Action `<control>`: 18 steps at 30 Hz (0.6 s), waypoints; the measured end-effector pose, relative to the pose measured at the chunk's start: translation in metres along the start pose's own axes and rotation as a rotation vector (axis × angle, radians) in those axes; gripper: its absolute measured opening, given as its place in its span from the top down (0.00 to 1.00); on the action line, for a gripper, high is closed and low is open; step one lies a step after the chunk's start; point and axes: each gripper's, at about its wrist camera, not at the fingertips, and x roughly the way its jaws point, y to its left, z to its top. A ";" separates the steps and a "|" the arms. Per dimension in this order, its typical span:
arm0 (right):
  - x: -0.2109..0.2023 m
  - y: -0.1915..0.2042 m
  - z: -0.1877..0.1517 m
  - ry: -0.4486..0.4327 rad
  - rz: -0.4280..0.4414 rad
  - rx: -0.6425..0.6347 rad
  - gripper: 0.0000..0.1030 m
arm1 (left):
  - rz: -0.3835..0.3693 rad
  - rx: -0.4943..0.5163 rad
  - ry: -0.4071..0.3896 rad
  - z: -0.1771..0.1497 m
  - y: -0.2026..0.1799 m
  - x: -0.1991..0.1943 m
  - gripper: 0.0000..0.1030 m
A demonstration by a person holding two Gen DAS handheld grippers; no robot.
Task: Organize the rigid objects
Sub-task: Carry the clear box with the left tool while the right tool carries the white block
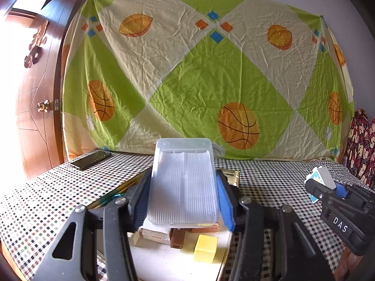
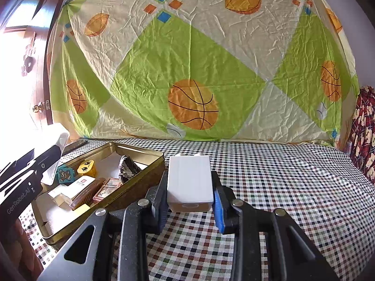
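My left gripper [image 1: 184,201] is shut on a clear ribbed plastic box [image 1: 184,185] and holds it above a gold tin tray [image 2: 145,172]. The tray holds a yellow block [image 1: 206,248], a brown comb [image 2: 88,193], small boxes and cartoon-face blocks. My right gripper [image 2: 189,199] is shut on a white rectangular box [image 2: 189,182], above the checked tablecloth just right of the tray. In the left wrist view the right gripper [image 1: 328,187] shows at the right with that box. In the right wrist view the left gripper [image 2: 46,161] shows at the left, over the tray.
A black phone [image 1: 91,159] lies on the table's far left. A checked cloth [image 2: 281,187] covers the table. A basketball-print sheet [image 1: 211,82] hangs behind it. A wooden door [image 1: 39,93] stands at the left, patterned fabric [image 2: 365,128] at the right.
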 end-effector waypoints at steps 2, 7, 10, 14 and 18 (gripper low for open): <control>0.001 0.003 0.000 0.001 0.006 -0.002 0.67 | 0.002 -0.008 0.003 0.000 0.004 0.000 0.50; 0.000 0.012 0.000 0.001 0.020 -0.013 0.67 | 0.020 -0.006 0.001 0.001 0.012 0.000 0.50; 0.001 0.018 0.000 0.003 0.031 -0.021 0.67 | 0.024 -0.010 0.005 0.001 0.017 0.001 0.50; 0.003 0.027 0.000 0.005 0.046 -0.034 0.67 | 0.032 -0.010 0.009 0.001 0.022 0.003 0.50; 0.005 0.035 0.000 0.009 0.062 -0.046 0.67 | 0.042 -0.017 0.018 0.001 0.028 0.006 0.50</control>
